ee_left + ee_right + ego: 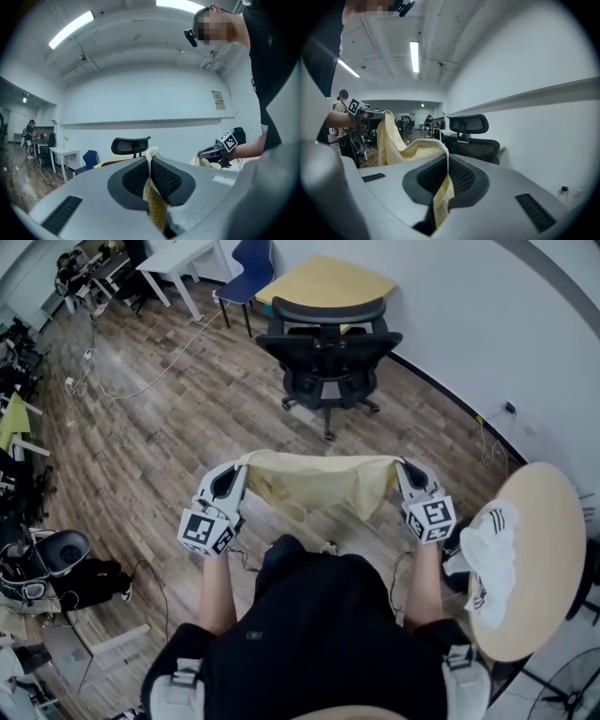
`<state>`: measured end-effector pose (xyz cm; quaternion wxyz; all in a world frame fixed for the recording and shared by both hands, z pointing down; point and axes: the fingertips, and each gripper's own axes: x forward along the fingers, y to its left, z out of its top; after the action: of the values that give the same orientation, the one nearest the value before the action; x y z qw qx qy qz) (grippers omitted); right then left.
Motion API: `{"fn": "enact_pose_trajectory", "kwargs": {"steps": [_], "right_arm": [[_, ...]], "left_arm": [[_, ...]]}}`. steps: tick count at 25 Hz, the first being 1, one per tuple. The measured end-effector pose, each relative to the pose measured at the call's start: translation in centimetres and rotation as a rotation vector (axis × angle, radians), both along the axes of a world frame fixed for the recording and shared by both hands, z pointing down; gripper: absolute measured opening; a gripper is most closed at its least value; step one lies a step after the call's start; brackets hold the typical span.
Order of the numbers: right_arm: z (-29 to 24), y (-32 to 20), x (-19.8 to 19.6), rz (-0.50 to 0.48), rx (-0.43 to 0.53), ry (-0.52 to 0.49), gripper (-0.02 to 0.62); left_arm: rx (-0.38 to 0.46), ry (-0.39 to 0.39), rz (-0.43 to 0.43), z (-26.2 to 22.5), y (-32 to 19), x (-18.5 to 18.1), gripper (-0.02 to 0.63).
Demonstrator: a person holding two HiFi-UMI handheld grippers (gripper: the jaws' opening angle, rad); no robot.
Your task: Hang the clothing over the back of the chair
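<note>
You hold the pale yellow, soft woven garment (319, 482) stretched in the air in front of you, with the left gripper (238, 468) and the right gripper (405, 469) each pinching an upper corner tight between its jaws, so the pick-up looks done. The black mesh-backed office chair with the curved headrest (328, 343) stands well apart ahead of you, its back bare, so the carrying over and the draping are both left

Matt yellow woven cloth garment (319, 486); wood-plank floor (141, 437)
</note>
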<state>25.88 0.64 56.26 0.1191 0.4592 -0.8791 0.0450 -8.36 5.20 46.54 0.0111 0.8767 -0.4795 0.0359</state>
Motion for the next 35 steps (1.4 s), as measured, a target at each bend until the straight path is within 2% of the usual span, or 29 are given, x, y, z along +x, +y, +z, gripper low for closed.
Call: {"fn": "enact_pose_trajectory", "kwargs": {"steps": [5, 10, 16, 27, 35], "right_arm": [[-0.1, 0.5, -0.1, -0.008, 0.008, 0.024, 0.0], [0.6, 1.8, 0.5, 0.011, -0.034, 0.039, 0.0], [0.9, 1.9, 2.1, 0.031, 0.0, 0.029, 0.0], [1.5, 0.9, 0.7, 0.032, -0.02, 0.061, 0.0], [1.3, -2.0, -0.2, 0.037, -0.017, 0.079, 0.0]], "left_arm": [[-0.002, 0.001, -0.002, 0.0, 0.4, 0.2, 0.009], [0.001, 0.011, 0.015, 0.0, 0.2, 1.1, 0.01], [0.007, -0.001, 0.047, 0.0, -0.4, 2.1, 0.009], [-0.006, 0.025, 0.037, 0.7, -1.7, 0.4, 0.009], [0.002, 0.034, 0.04, 0.5, -5.3, -0.8, 0.009]]}}
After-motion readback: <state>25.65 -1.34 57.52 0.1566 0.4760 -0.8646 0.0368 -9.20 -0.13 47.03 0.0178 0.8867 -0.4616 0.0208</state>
